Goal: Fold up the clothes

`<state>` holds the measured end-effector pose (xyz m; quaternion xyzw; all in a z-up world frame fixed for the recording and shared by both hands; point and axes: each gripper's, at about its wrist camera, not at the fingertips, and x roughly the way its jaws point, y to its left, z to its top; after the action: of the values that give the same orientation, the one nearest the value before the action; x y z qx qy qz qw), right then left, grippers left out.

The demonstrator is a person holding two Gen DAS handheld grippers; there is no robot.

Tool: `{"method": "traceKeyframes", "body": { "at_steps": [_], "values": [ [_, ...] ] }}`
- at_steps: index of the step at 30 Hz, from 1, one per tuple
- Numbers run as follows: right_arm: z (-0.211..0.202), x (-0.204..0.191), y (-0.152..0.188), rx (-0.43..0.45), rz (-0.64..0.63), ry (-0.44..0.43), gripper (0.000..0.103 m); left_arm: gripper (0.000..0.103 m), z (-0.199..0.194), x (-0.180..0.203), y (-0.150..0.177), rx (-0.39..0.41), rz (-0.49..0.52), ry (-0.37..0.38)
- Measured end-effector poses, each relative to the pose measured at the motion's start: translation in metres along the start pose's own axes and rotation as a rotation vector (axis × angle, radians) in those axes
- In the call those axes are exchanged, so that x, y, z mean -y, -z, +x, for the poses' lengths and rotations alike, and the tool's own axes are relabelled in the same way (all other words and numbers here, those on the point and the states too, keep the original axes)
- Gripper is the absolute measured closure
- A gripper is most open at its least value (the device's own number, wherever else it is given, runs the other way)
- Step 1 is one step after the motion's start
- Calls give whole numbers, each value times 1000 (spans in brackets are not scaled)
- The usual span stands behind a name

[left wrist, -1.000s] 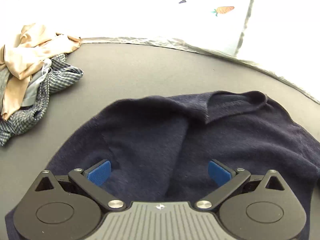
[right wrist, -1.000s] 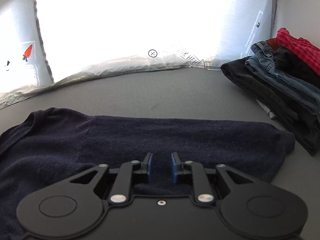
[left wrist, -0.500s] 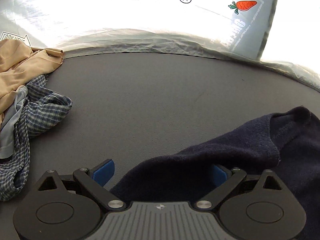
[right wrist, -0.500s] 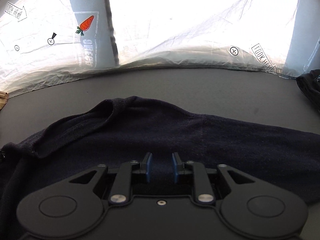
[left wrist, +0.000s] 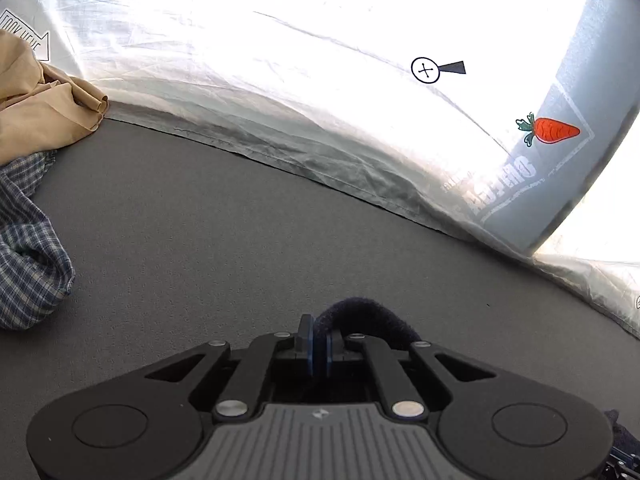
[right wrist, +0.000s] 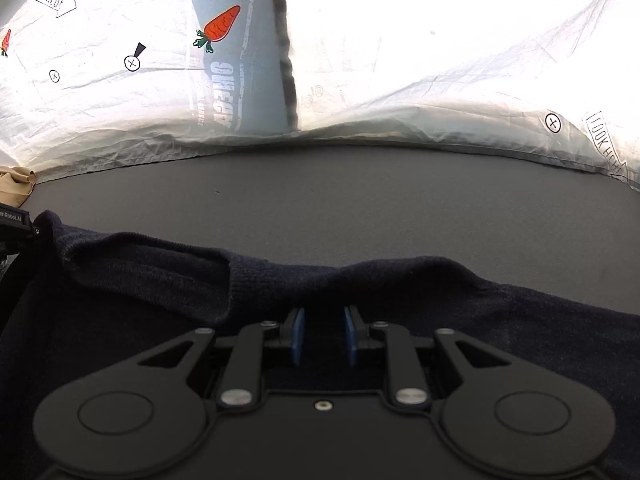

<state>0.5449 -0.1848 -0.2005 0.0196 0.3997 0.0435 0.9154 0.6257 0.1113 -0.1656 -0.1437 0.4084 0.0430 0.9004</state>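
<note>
A navy sweater (right wrist: 160, 280), a tan garment (left wrist: 36, 112) and a blue-checked shirt (left wrist: 28, 256) lie on grey table (left wrist: 240, 240).

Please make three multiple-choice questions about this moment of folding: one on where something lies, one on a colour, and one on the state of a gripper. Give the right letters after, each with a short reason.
1. Where does the checked garment lie in the left wrist view?
A. at the left edge of the grey table
B. in the middle of the table
C. under the right gripper

2. What colour is the sweater being folded?
A. red
B. dark navy
C. beige

3. How stands the left gripper?
A. wide open over bare table
B. shut on a fold of the sweater
C. out of view

Answers:
1 A: it is heaped at the left border, beside the beige cloth.
2 B: the knit across the right wrist view is dark navy.
3 B: its blue pads nearly meet, with a navy fold bulging out past them.
</note>
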Motion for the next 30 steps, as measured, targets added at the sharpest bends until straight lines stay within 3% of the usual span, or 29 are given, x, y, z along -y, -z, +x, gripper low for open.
{"method": "traceKeyframes", "body": {
  "at_steps": [5,12,13,14,16,17,19,21,22,25,30],
  "values": [
    [36,-11,-21,-7,-51,-64,81,90,34,7,-12,-83,-3,-4],
    [64,-9,-49,6,-18,-75,77,74,38,-4,-20,-100,-44,100],
    [66,-8,-53,9,-11,-75,77,70,37,-6,-21,-97,-59,93],
    [68,-8,-57,11,-3,-74,77,59,35,-7,-22,-94,-75,86],
    [73,-6,-64,16,11,-74,72,45,26,-9,-23,-55,-100,57],
    [75,-6,-68,18,18,-73,64,42,16,-10,-22,-13,-100,59],
    [62,-5,-63,15,11,-48,60,36,-2,-14,-21,36,-93,87],
    [43,-1,-52,11,8,-20,42,31,-25,-18,-20,82,-87,83],
    [31,3,-44,11,15,-8,39,28,-37,-21,-18,106,-82,74],
    [-10,18,-13,-7,21,31,34,28,-70,-32,1,109,-65,55],
    [-75,40,45,-43,9,120,32,28,-143,-58,68,69,-23,25]
  ]
}}
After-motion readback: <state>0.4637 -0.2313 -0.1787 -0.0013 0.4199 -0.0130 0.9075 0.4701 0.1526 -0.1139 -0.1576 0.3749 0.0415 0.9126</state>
